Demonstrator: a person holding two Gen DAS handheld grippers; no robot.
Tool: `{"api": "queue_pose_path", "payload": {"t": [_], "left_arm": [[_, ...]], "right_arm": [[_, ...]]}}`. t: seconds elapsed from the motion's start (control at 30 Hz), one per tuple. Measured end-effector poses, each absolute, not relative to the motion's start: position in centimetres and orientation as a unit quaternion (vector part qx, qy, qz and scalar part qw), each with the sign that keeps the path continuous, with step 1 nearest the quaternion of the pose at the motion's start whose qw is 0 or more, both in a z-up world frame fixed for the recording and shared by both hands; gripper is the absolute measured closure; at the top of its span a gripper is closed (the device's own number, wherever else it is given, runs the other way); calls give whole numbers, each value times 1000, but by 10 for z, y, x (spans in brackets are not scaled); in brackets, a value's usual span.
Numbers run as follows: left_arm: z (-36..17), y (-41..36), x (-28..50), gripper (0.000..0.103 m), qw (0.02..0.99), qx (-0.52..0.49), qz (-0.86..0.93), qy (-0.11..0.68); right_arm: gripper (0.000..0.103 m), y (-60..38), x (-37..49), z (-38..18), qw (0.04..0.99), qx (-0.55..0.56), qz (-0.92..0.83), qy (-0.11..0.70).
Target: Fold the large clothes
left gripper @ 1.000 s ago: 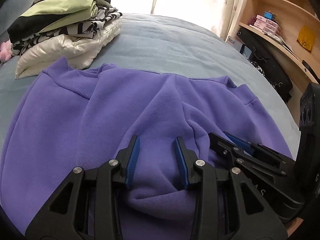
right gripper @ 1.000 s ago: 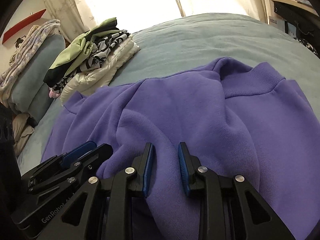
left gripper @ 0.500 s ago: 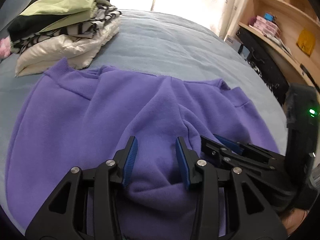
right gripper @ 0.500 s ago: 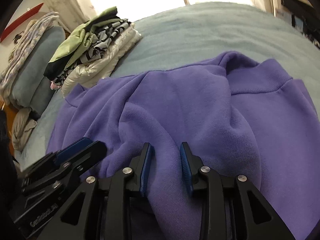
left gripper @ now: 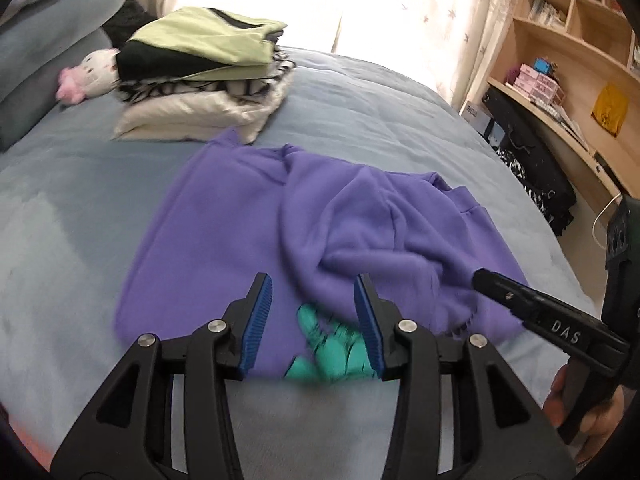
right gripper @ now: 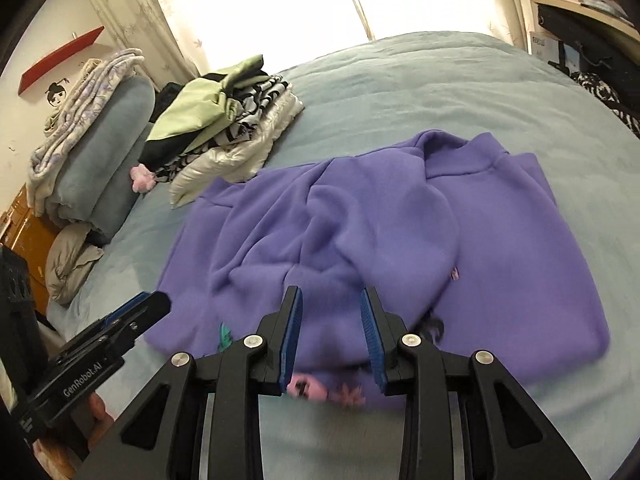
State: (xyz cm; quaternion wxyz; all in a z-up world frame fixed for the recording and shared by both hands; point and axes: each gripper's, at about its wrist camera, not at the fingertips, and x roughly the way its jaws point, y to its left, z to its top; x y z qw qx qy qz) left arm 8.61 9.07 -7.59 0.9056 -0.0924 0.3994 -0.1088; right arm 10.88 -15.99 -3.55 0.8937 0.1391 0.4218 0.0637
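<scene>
A purple sweatshirt lies folded over itself on the blue bed, sleeves bunched on top. A teal print shows at its near edge. My left gripper hovers above that edge; its jaws are opening and hold nothing. In the right wrist view the sweatshirt lies collar away, with a pink print at the near hem. My right gripper is open above the hem and grips no cloth. Each gripper shows in the other's view: the right gripper, the left gripper.
A stack of folded clothes sits at the back left of the bed, beside a plush toy. Pillows and a quilt lie at the left. Wooden shelves and a black bag stand right of the bed.
Both grippers have pulled back and up off the sweatshirt. Fabric that sat between their jaws now lies on the bed. The near hem and its prints have come into view.
</scene>
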Motion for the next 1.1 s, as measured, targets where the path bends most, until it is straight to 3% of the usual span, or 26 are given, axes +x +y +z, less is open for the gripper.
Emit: {"api": "queue_pose_path", "payload": {"t": [0.2, 0.4, 0.77, 1.1], "left_arm": [[-82, 139, 45, 60, 892, -158, -99, 411], [-107, 171, 24, 51, 872, -228, -90, 424], [-168, 200, 30, 50, 834, -331, -83, 434], [-181, 217, 47, 49, 831, -379, -93, 397]], "right_arm": [[72, -142, 70, -30, 902, 127, 66, 408], [72, -120, 59, -37, 898, 118, 81, 416], [72, -82, 59, -53, 886, 68, 108, 446], [72, -84, 78, -59, 887, 66, 98, 446]]}}
